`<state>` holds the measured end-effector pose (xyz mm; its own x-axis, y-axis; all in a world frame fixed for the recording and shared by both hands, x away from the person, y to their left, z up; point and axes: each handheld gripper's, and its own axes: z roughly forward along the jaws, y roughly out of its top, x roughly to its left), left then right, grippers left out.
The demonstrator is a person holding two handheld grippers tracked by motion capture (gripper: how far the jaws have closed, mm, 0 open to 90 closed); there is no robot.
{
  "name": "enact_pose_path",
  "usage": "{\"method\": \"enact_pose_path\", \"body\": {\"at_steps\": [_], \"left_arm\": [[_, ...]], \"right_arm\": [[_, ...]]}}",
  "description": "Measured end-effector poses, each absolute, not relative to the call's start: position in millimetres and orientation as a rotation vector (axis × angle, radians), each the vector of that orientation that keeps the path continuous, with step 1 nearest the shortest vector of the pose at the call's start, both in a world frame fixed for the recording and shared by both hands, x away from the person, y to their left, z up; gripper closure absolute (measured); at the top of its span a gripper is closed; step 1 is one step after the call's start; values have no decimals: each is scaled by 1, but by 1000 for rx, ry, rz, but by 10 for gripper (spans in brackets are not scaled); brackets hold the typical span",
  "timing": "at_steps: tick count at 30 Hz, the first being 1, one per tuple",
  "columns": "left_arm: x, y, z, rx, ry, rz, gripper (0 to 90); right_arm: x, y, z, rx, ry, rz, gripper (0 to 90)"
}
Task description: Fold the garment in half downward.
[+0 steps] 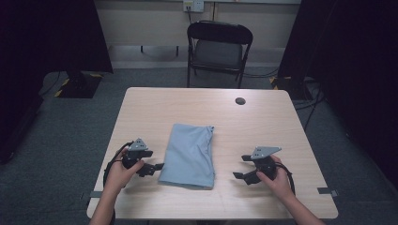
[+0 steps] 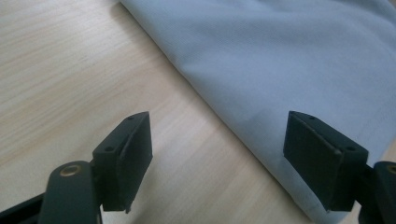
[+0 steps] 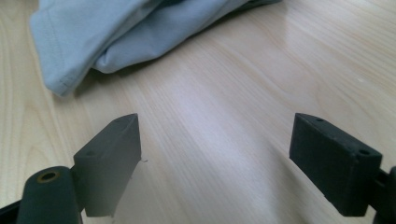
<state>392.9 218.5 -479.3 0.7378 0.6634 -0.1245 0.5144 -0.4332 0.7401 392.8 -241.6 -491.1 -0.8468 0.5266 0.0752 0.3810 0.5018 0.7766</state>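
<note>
Cloth (image 1: 190,157) lies folded on the surface (image 1: 263,122). Left tool (image 1: 157,167) gapes at its edge, ready to grab; right tool (image 1: 240,167) waits empty, apart.

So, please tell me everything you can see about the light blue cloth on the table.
The light blue cloth is a soft, thin fabric, probably a garment, folded into a rough rectangle with layered, slightly rumpled edges at its far end and a stitched hem showing in the right gripper view. It lies flat on the wooden table, near the front middle. Nothing grips it: the left gripper sits open at its edge, and the right gripper stays apart.
</note>
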Motion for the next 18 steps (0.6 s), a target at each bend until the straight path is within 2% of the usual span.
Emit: {"method": "enact_pose_path", "body": {"at_steps": [18], "left_arm": [[377,224,-494,2166,860,246,237]], "right_arm": [[391,-279,-495,864,2524,1220,167]]}}
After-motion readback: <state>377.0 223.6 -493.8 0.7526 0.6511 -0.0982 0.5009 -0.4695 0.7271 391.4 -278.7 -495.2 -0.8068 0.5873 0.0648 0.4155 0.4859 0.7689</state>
